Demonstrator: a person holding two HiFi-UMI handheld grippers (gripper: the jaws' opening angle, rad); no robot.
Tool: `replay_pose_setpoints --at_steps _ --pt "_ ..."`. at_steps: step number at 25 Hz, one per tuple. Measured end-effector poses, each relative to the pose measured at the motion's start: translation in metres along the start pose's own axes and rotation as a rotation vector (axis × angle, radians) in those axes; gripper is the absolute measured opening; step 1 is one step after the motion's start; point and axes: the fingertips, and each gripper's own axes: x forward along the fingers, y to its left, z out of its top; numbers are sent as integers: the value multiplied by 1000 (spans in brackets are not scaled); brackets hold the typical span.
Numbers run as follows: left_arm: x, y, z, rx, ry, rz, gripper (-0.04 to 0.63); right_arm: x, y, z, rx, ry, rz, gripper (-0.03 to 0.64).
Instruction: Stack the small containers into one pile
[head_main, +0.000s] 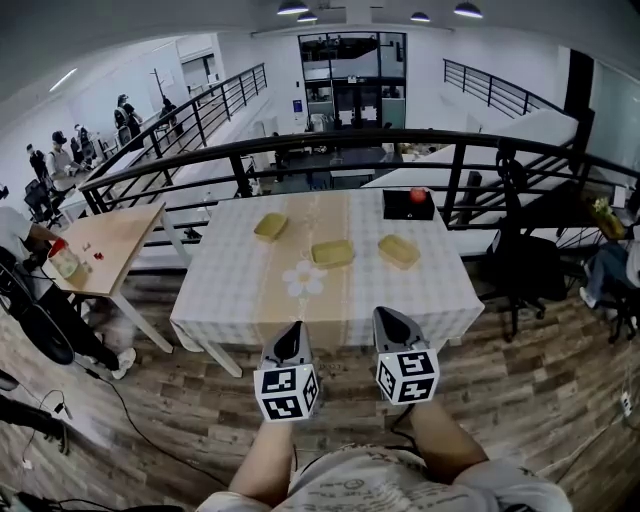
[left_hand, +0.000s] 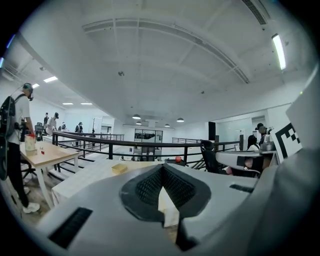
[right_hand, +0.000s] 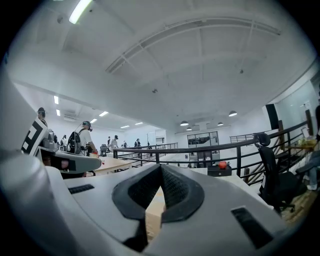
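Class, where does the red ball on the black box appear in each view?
Head view: red ball at the table's far right side.
Left gripper view: just right of centre.
Right gripper view: right of centre.
Shared landmark: the black railing behind it.

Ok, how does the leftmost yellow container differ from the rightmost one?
The left container lies further back on the table; the right container lies nearer its front edge. The right container sits just in front of the black box; the left container is well away from it. The left container and the right container seem angled opposite ways. Both are yellow, shallow and unstacked.
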Motion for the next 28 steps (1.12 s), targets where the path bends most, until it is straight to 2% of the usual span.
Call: replay_pose_setpoints --at_steps 14,28 --pt "22 39 -16 -37 34 -16 6 34 8 -12 19 15 -30 3" --pt "121 67 -16 -3 52 -9 6 133 -36 -15 9 -2 -28 3"
